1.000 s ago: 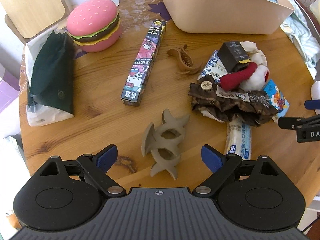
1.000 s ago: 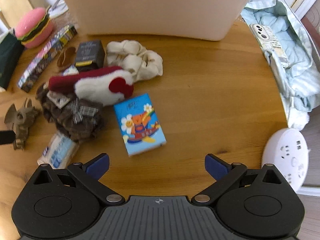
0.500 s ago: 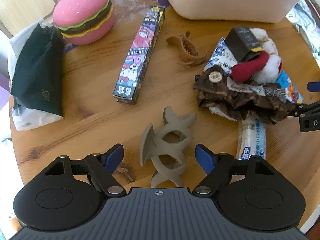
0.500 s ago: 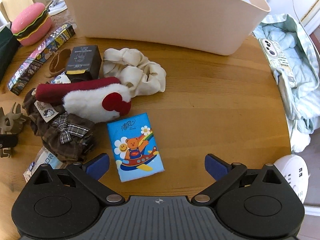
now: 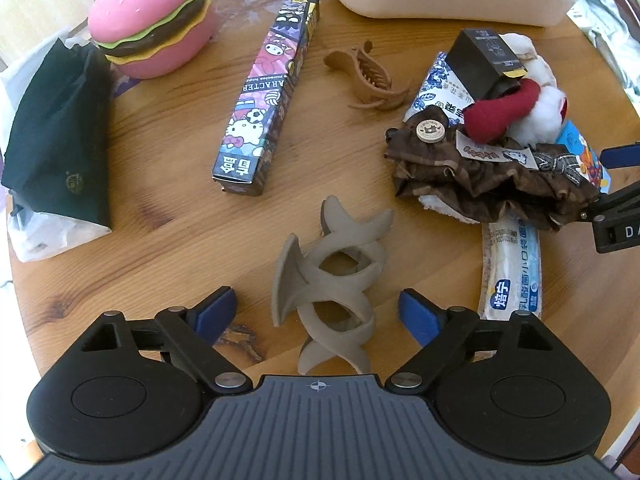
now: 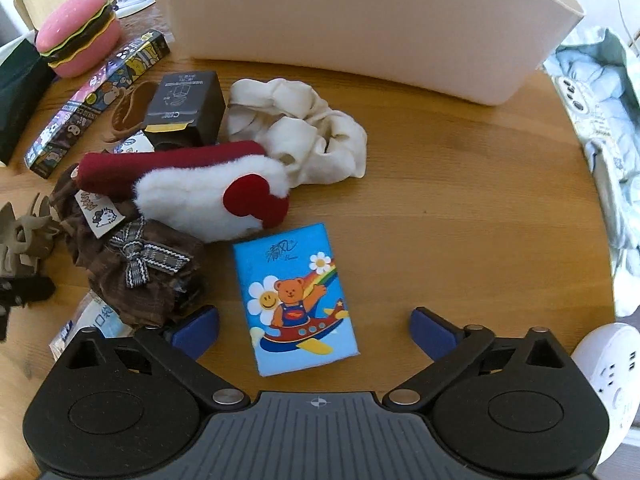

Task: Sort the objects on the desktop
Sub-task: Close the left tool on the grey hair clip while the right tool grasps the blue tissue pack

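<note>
Left wrist view: looks down on the left half of the round wooden worktop [image 5: 168, 240].
Left gripper [image 5: 318, 310]: jaws wide and opening; the grey hair claw [image 5: 328, 276] lies between the blue pads, touching neither.
Far left: pink burger toy [image 5: 152, 16] beside a dark green pouch [image 5: 60, 136].
Centre: long cartoon-print box [image 5: 268, 96]; brown hair claw [image 5: 368, 78] just right of it.
Right: brown scrunchie [image 5: 488, 176] in a heap with a black box [image 5: 486, 62].
Only here: white wipes packet [image 5: 510, 272] seen nearly whole.

Right wrist view: looks down on the right half.
Right gripper [image 6: 314, 330]: jaws wide apart, holding nothing; the blue tissue pack [image 6: 294, 300] lies between them, untouched.
Far: beige bin [image 6: 360, 20].
Only here: cream scrunchie [image 6: 304, 128], red-and-white plush [image 6: 208, 192], white power strip [image 6: 612, 364] at near right.
</note>
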`<state>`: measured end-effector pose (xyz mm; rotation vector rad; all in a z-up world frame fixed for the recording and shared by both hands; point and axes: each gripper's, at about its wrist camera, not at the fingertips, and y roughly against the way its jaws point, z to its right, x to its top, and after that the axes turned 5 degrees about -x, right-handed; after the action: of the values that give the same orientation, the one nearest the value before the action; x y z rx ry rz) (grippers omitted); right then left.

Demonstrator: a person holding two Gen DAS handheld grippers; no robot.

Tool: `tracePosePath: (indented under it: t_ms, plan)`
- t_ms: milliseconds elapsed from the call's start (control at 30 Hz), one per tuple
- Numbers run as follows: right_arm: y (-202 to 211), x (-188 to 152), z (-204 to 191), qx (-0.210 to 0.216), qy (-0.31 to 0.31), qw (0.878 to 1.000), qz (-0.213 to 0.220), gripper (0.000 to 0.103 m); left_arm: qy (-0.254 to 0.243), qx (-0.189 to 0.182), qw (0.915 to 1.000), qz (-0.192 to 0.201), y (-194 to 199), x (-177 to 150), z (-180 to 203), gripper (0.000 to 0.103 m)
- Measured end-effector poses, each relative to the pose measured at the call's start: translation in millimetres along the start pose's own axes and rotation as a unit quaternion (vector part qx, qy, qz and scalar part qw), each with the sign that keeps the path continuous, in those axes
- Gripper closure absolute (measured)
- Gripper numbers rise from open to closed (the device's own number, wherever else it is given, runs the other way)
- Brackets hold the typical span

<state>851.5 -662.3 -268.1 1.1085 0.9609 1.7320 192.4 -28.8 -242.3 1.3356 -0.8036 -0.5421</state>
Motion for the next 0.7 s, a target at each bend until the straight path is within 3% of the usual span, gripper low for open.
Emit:
tracePosePath:
  t_ms: [233,433,500,633,700]
  plan:
    - [1.5,-11.5,3.0,0.005,-0.008,1.0,0.002,0.0,-0.006,0.002,1.0,0.007,3.4,-2.9,0.2,0.018]
    - [5.0,-19.5,0.3,0.005,-0.007,1.0,0.011,0.012,-0.022,0.0,0.9995,0.021,16.4,-10.4,6.7,0.045]
    - [6.6,-22.0,0.6,0.006,-0.006,1.0,0.014,0.018,-0.027,-0.002,0.9993,0.027,19.2,-16.0,7.4,0.053]
    - [12.3,-21.2,3.1,0.005,-0.008,1.0,0.021,0.035,-0.033,-0.002,0.9991,0.028,21.1,-18.2,10.2,0.053]
    - [14.8,-22.1,5.2,0.006,-0.007,1.0,0.024,0.049,-0.046,-0.005,0.9986,0.024,21.2,-13.2,10.1,0.053]
